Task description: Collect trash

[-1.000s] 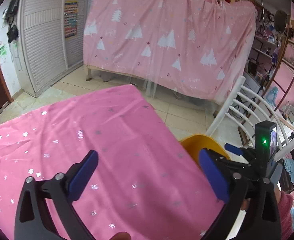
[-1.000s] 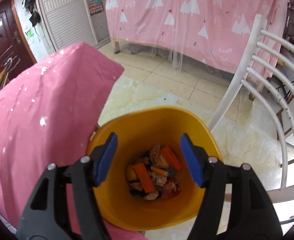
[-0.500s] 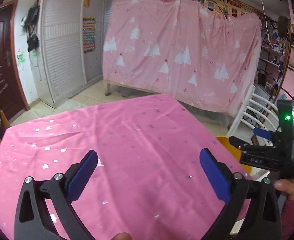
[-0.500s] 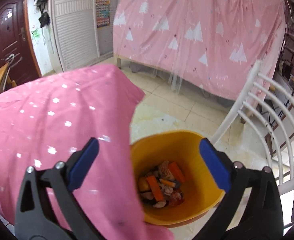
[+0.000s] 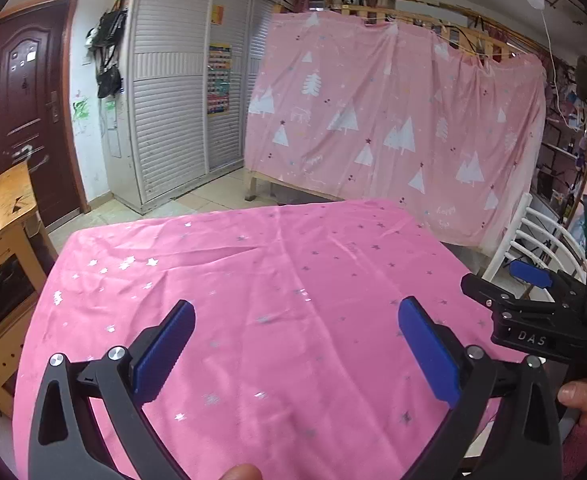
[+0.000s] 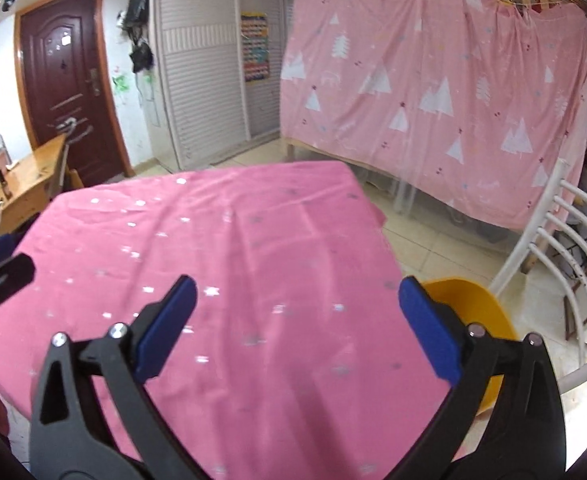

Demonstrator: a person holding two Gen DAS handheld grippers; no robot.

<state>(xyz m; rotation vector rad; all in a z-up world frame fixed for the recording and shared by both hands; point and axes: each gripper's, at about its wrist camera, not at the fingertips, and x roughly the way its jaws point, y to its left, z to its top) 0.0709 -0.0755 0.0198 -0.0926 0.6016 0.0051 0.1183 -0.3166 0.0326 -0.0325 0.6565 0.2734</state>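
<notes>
My left claw (image 5: pixel 295 344) and right claw (image 6: pixel 297 328): both spread, empty | yellow bin (image 6: pixel 475 308) beside tablecloth (image 6: pixel 233 260) edge | no scraps visible; likely light—pinch edges.

Table under a pink cloth

A pink star-printed tablecloth (image 5: pixel 277 312) drapes the whole table top, creased down its middle; a yellow plastic bin (image 6: pixel 477 312) stands on the tiled floor (image 6: pixel 425 240) beside it.

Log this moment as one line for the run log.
left tongs: open, empty | right tongs: open, empty | both over pink tablecloth | yellow bin: beside table, right | no trash visible on cloth
</notes>
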